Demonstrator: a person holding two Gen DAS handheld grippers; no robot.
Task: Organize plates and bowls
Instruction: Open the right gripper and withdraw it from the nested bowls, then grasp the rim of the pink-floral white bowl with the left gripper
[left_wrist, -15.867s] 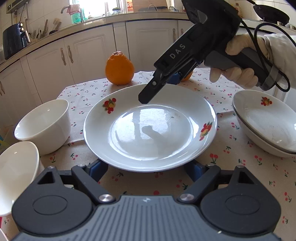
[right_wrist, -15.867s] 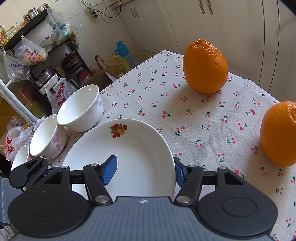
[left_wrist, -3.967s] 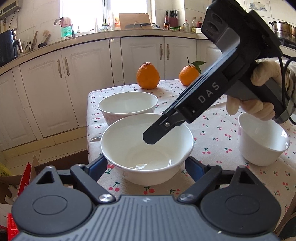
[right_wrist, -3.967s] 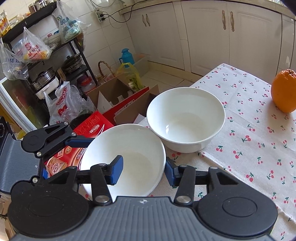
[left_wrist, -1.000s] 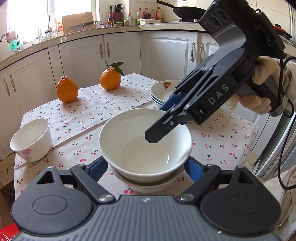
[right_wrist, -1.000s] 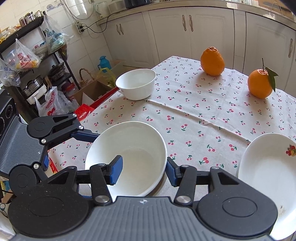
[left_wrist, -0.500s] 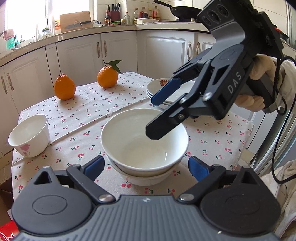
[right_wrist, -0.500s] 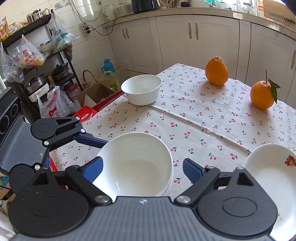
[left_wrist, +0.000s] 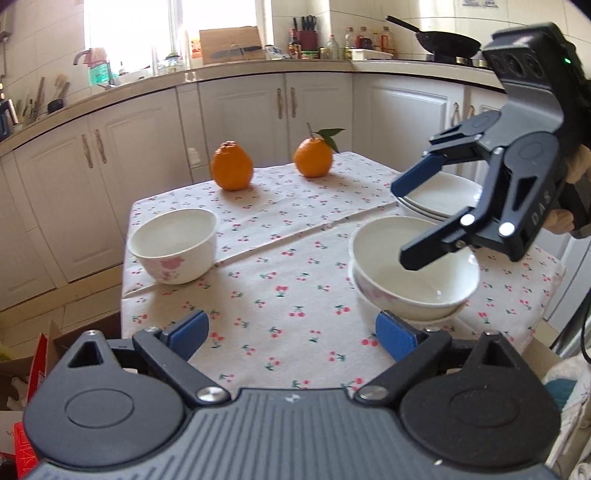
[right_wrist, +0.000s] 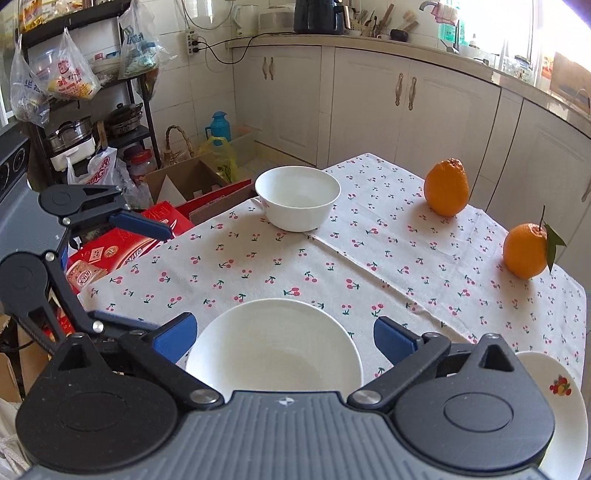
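Right hand-held gripper (left_wrist: 406, 218) body reads "DAS".

Your left gripper (left_wrist: 291, 334) points down at a slant, its jaws spread wide with nothing between the blue pads (left_wrist: 393, 334). Your right gripper (left_wrist: 408, 218), ahead of it and to its right, tilts downward too, jaws fully apart and gripping nothing. Your gloved hand (left_wrist: 565, 206) wraps its grip from behind.

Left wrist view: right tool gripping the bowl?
No, the right tool hangs open above the stacked bowls, touching neither.
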